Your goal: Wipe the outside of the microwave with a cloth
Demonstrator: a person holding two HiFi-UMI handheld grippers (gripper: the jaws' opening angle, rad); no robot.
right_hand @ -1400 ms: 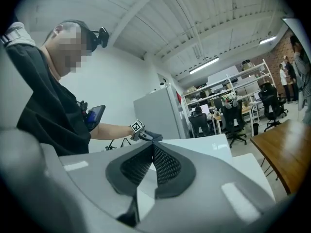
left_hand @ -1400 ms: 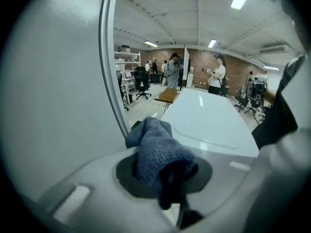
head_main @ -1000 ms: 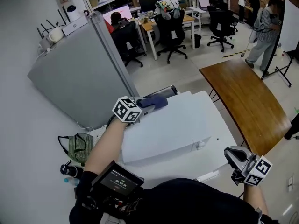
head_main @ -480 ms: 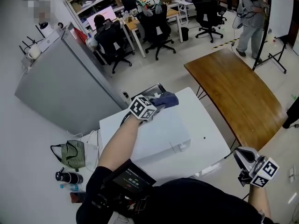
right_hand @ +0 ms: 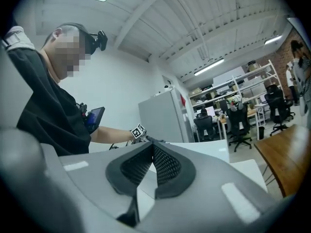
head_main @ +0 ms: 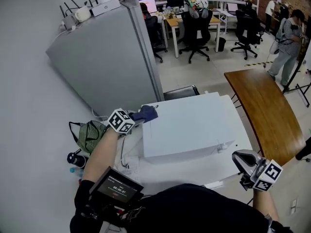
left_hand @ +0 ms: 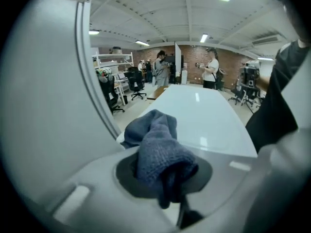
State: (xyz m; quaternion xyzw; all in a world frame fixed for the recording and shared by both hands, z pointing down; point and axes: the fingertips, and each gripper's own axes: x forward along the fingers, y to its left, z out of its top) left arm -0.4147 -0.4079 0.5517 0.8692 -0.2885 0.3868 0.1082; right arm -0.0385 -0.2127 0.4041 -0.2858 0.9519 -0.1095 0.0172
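The white microwave (head_main: 194,125) stands on a white table (head_main: 184,171). My left gripper (head_main: 140,116) is shut on a blue cloth (head_main: 146,113), which rests at the back left corner of the microwave's top. In the left gripper view the bunched cloth (left_hand: 158,149) fills the jaws, with the glossy microwave top (left_hand: 204,115) stretching away beyond it. My right gripper (head_main: 241,160) hangs off the table's front right corner, apart from the microwave. Its pads (right_hand: 167,166) meet at the tips with nothing between them.
A tall grey cabinet (head_main: 107,57) stands close behind the microwave's left side. On the floor at the left lie a green bag (head_main: 87,135) and a dark bottle (head_main: 77,158). A wooden table (head_main: 267,110) runs along the right. Office chairs and a person (head_main: 289,38) are farther back.
My left gripper has slid the cloth leftward along the back of the microwave's top to its left corner. The right gripper has stayed by the table's front right corner.
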